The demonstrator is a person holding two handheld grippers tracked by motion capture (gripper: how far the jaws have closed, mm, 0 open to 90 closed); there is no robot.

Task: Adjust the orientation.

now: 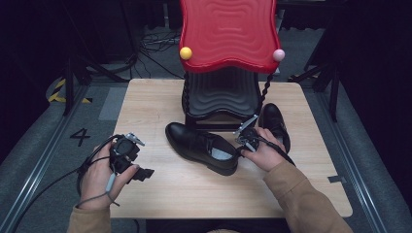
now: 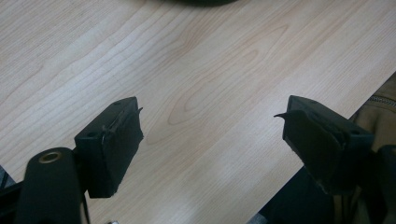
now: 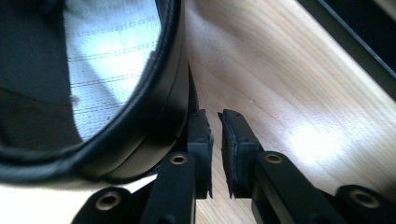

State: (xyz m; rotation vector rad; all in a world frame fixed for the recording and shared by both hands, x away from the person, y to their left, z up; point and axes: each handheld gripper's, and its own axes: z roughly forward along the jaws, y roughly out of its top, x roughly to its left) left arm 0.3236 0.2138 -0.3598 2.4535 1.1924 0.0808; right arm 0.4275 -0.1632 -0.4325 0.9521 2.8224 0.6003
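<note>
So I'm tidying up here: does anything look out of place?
The two black shoes are apart: one lies askew mid-table, the other stands beside the red-topped rack. The right gripper is at the near shoe's heel.

dim room, bright table [image 1: 194, 189]; glare, soft blur in right gripper view.

table [image 1: 160, 104]: pale wood-grain top, smooth, slight sheen
shoe [image 1: 200, 146]: black leather, glossy; lining pale woven cloth, stitched in rows
second shoe [image 1: 275, 121], at 3 o'clock of the first: black, glossy leather look
rack top [image 1: 228, 30]: red plastic, glossy, rippled
lower shelf [image 1: 221, 94]: black, rippled, duller
left gripper [image 2: 212, 135]: matt black jaws, pads rough and frayed at edges
right gripper [image 3: 215, 140]: matt black jaws, brass-looking rivets, ribbed pads
sleeve [image 1: 301, 194]: tan cloth, matt
</note>
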